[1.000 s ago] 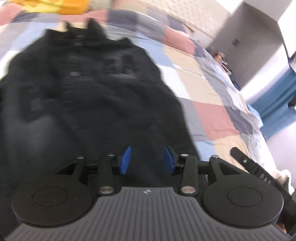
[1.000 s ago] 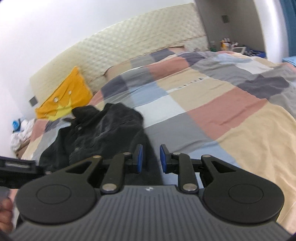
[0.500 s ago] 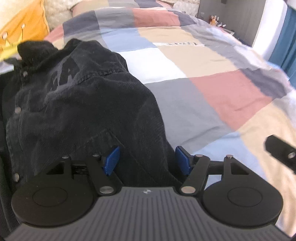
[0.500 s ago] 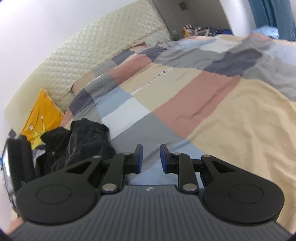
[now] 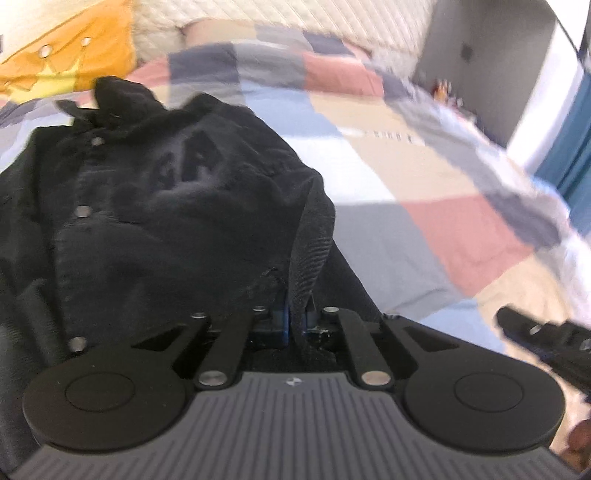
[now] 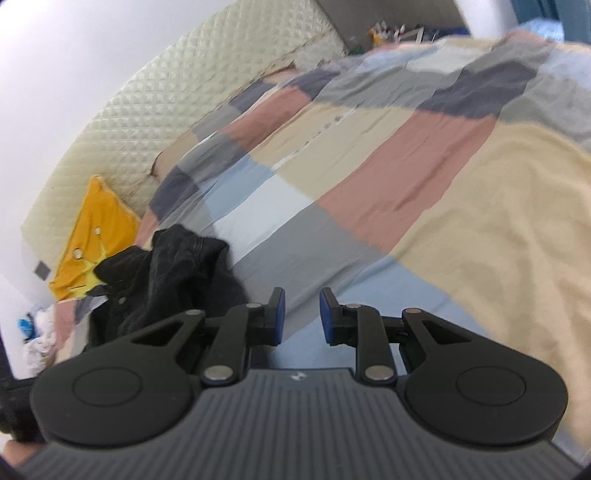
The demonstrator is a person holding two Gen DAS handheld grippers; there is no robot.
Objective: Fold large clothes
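Your black jacket [image 5: 159, 206] lies on the patchwork bedspread [image 5: 406, 206], at the left part of the bed. In the left wrist view its long axis runs from 6 o'clock up to about 11 o'clock: the collar [image 5: 118, 96] points away from you toward the headboard [image 5: 258, 14], and the hem end is near your tool. The row of metal snap buttons [image 5: 83, 211] follows the same line, and the dark letters "GA" sit on the chest, to the right of the buttons. The cloth is bunched and raised, not flat.

Your left gripper [image 5: 295, 319] is clenched on a ridge of the jacket's right edge; the ribbed fabric rises between the two blue pads [image 5: 283, 314] and the jaws are pressed close together on it.

Your right gripper [image 6: 302, 314] is released, the blue pads standing apart with only bedspread visible between them. It hovers over the grey and light blue squares, and nothing is held. From this view the jacket [image 6: 177, 273] is at 10 o'clock, crumpled in a heap, near but apart from the fingers.

The yellow pillow [image 6: 96, 229] leans against the quilted headboard just beyond the collar, at 10 o'clock.
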